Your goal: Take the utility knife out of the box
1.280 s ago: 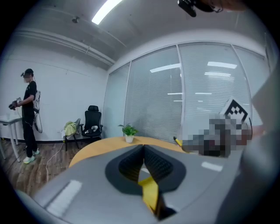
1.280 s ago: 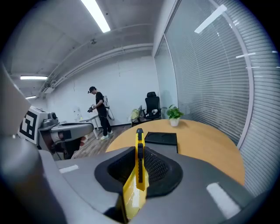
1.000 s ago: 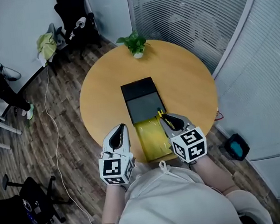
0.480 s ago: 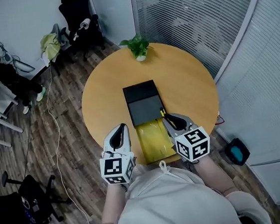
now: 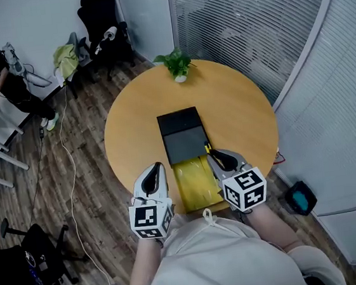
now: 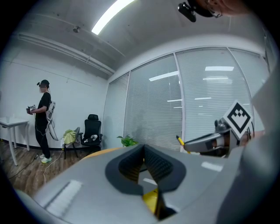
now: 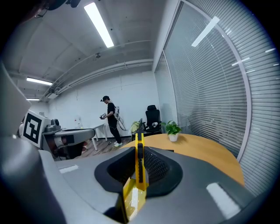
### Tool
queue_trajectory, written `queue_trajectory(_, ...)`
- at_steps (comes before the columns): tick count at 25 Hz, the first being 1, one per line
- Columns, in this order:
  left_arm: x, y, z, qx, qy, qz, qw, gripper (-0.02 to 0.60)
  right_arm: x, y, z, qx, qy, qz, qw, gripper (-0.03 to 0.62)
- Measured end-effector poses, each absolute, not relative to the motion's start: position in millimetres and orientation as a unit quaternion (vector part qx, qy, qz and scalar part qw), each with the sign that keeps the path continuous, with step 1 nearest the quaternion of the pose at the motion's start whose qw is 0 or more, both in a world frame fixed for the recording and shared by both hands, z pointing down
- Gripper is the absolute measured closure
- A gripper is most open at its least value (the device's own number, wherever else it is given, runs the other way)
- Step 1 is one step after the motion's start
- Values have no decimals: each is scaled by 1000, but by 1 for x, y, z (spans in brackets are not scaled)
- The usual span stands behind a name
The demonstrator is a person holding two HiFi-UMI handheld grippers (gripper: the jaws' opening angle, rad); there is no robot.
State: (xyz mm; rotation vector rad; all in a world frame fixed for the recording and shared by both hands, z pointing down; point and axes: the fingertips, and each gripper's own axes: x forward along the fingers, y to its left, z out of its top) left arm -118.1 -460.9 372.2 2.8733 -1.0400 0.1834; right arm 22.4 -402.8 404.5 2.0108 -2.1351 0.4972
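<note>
Here, above a round table point(image 5: 240, 103), the right hand-held gripper point(image 5: 211, 155) clamps the utility knife point(image 7: 139, 158).

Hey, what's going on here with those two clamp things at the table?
A person is at a round wooden table with a two-jaw gripper in each hand. The right gripper is clamped on a slim yellow utility knife, by the edge of the yellow tray of a black slide-open box. The left gripper hovers empty, jaws together, beside the tray.

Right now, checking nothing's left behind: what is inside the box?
Only yellow lining shows at the box's open near end; its black cover hides the rest. The knife is in the right gripper.
</note>
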Motion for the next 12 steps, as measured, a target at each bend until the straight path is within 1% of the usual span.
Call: queue_trajectory(12, -115, -456, 375, 941, -330, 63, 46, 575, 16, -400, 408, 671, -716, 172, 85, 531)
